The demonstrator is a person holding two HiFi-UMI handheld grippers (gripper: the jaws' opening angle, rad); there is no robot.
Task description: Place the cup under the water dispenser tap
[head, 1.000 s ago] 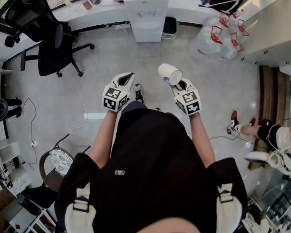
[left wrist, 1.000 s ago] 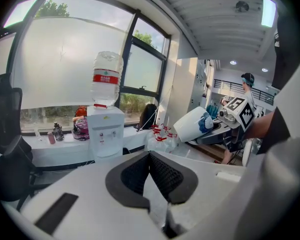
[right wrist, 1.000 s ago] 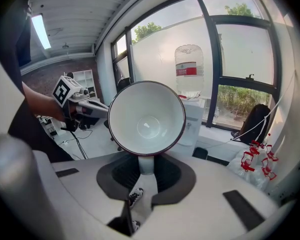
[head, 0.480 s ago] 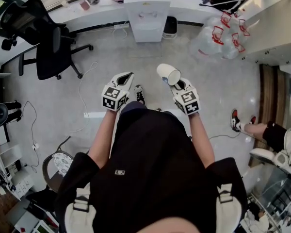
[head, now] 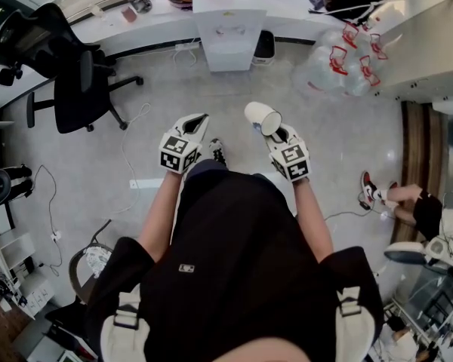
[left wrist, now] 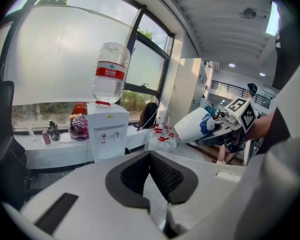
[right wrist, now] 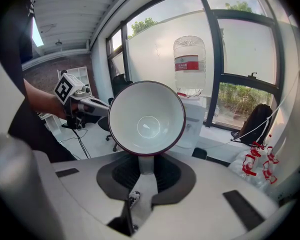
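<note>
The left gripper [head: 199,119] hangs empty, its jaws drawn together, well short of the water dispenser [head: 228,23] and a little left of its front. To its right, just as far from the dispenser and slightly right of its front, the white cup [head: 262,116] lies tipped on its side, mouth turned back toward the right gripper [head: 276,131], whose jaws pinch the cup's handle. It looks like glazed ceramic: stiff, smooth, probably light when empty, and breakable if knocked or dropped. The handle is the sound place to hold, but glaze can slip, so the cup may swing. It likely needs righting before it sits below a tap [left wrist: 103,134].
</note>
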